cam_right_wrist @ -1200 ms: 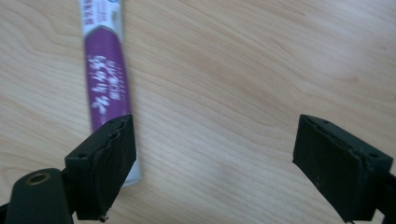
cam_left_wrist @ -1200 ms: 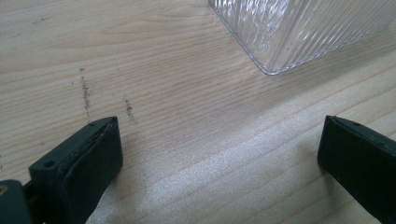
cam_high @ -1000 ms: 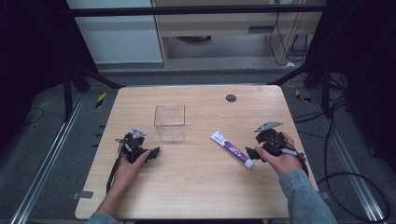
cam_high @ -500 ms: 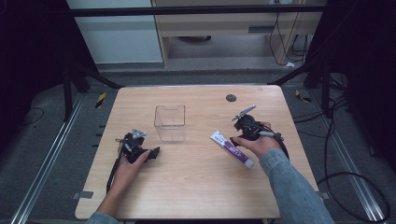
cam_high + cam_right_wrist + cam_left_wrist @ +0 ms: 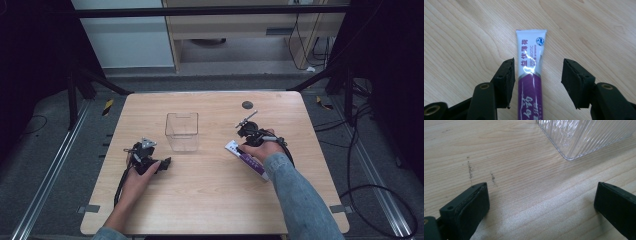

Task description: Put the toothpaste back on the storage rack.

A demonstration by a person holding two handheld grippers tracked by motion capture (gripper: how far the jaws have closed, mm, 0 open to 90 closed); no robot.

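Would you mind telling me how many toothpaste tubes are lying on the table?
1. The toothpaste tube lies flat on the wooden table, right of the clear container, between the right gripper's jaws. Its lower end is hidden under the hand.

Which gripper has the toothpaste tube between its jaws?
The right gripper: the toothpaste tube lies between its jaws. The left gripper brackets bare table.
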